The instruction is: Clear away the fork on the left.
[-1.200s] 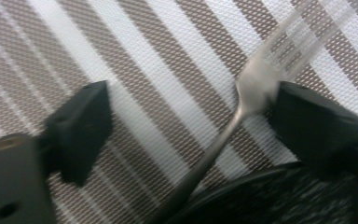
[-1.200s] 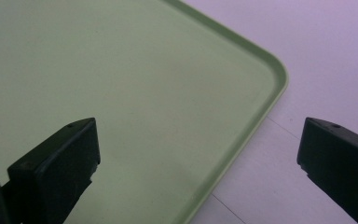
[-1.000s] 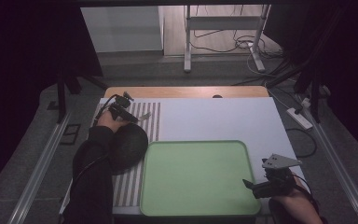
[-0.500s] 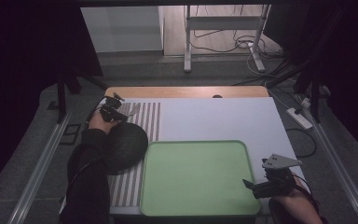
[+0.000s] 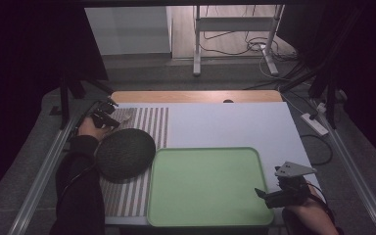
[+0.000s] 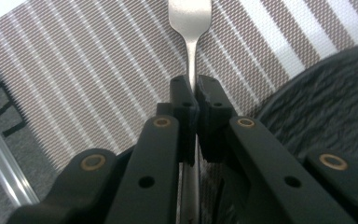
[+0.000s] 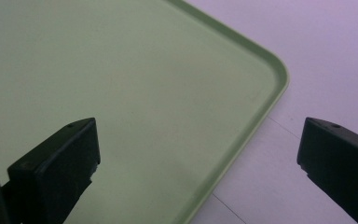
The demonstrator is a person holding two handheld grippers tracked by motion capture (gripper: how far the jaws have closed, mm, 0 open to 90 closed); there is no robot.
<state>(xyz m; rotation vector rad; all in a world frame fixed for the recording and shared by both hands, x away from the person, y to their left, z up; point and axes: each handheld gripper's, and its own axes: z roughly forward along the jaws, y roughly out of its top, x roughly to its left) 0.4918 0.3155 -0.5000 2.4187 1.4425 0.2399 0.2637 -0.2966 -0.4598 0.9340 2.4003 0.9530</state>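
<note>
Fork (image 6: 189, 28) over the striped placemat (image 6: 88, 70), handle clamped tight in the left gripper (image 6: 192, 93), close beside the dark round plate (image 6: 326, 107). Right gripper (image 7: 198, 154) spread wide, holding nothing, over the near right corner of the green tray (image 7: 121, 84).

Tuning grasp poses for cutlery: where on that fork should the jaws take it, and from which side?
Grip the thin handle, just behind the head. It is the narrowest, straight-sided part, so the jaws close flat on both edges; the broad head would likely slip. Come along the handle from its tail end, as the left gripper does now, shut on the fork above the striped mat, beside the dark plate.
</note>
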